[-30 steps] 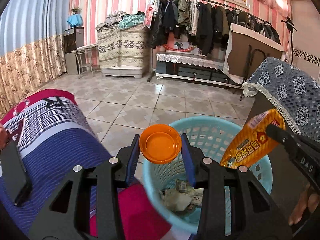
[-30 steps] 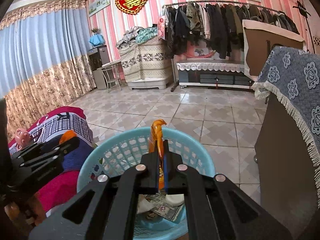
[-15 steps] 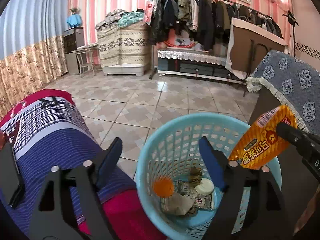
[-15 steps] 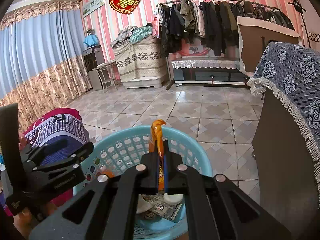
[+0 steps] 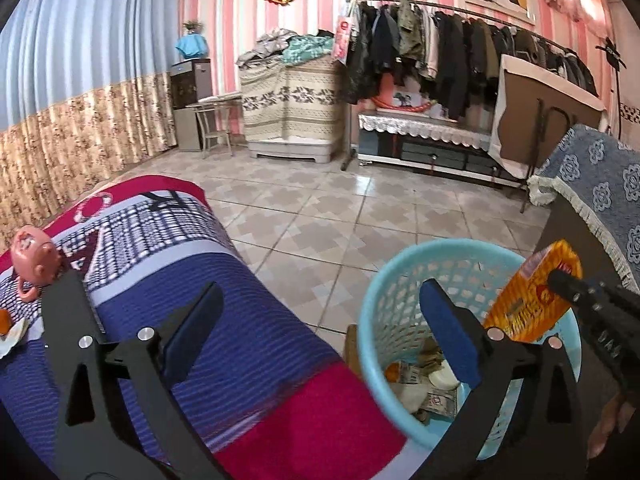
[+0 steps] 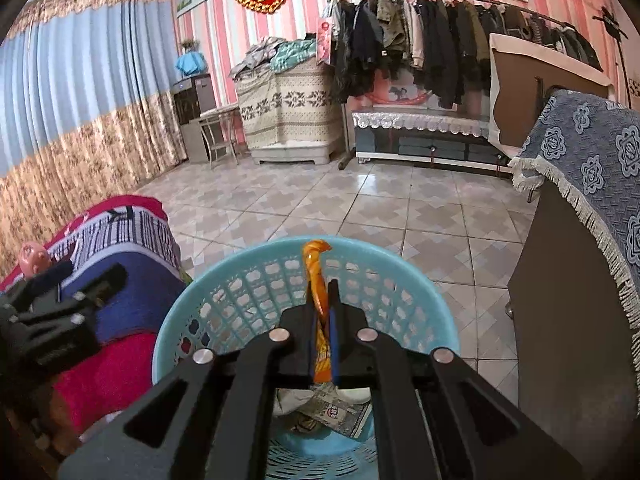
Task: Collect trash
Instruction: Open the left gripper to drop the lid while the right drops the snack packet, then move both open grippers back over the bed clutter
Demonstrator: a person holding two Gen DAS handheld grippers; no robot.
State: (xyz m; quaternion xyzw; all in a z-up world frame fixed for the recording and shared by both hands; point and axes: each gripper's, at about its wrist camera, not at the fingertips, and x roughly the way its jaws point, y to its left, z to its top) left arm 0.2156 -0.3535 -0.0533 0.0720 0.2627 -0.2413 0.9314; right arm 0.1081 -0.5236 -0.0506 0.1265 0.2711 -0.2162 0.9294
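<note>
A light blue mesh basket (image 5: 404,280) (image 6: 240,276) stands on the floor between a covered couch and a cabinet. It holds paper scraps, a banknote (image 5: 440,400) and an orange lid (image 5: 393,370). My left gripper (image 5: 320,320) is open and empty, its left finger over the couch cover and its right finger over the basket. My right gripper (image 6: 322,300) is shut on an orange snack wrapper (image 6: 316,276) (image 5: 528,296) and holds it over the basket.
A blue, white and red striped cover (image 5: 192,280) drapes the couch on the left, with a pink toy (image 5: 34,256) and scraps (image 5: 8,332) on it. A dark cabinet under a blue fringed cloth (image 6: 588,168) stands right. Tiled floor (image 5: 340,216) lies beyond.
My left gripper opened and dropped the orange lid into the basket, then swung left toward the couch. My right gripper stayed over the basket with the wrapper.
</note>
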